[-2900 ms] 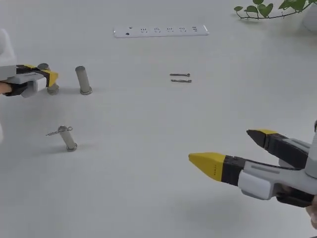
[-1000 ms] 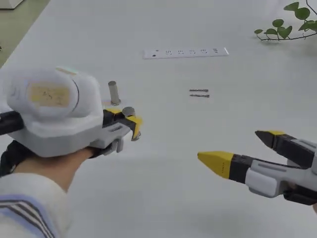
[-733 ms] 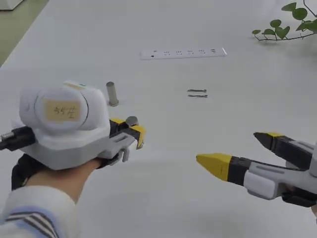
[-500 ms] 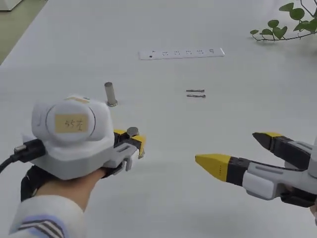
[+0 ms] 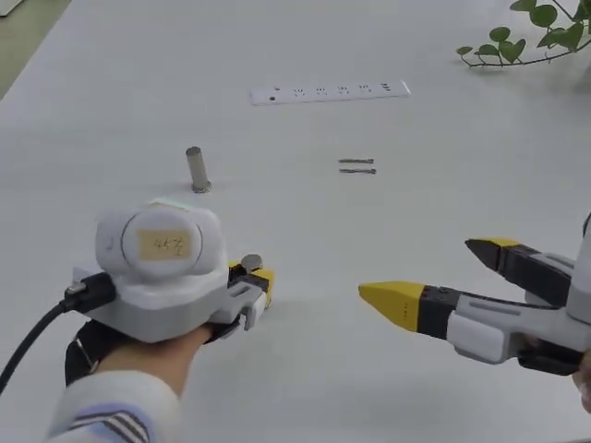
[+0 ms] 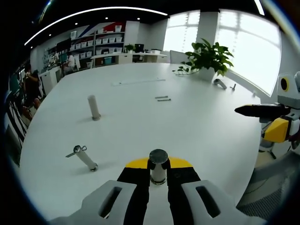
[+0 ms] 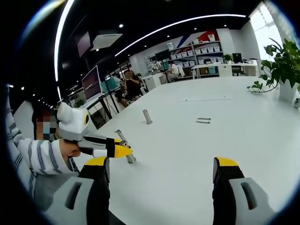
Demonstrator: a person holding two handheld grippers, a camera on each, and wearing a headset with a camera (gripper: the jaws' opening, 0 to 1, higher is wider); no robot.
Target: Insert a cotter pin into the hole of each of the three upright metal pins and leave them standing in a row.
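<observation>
My left gripper (image 5: pixel 255 280) is shut on a grey metal pin (image 6: pixel 158 166), which stands upright between its yellow-tipped jaws. A second bare pin (image 5: pixel 195 169) stands upright farther back on the white table. A third pin (image 6: pixel 83 157), with a cotter pin through its top, leans at the left in the left gripper view. Two loose cotter pins (image 5: pixel 356 166) lie side by side mid-table. My right gripper (image 5: pixel 432 272) hovers open at the near right with nothing between its jaws, well short of the cotter pins.
A white power strip (image 5: pixel 330 91) lies across the far side of the table. A potted plant (image 5: pixel 526 32) trails leaves at the far right corner. Bare white tabletop (image 5: pixel 305 231) stretches between the two grippers.
My left gripper has carried the held pin away from the far-left pins, toward me and to the right. The right gripper has stayed open, almost where it was.
</observation>
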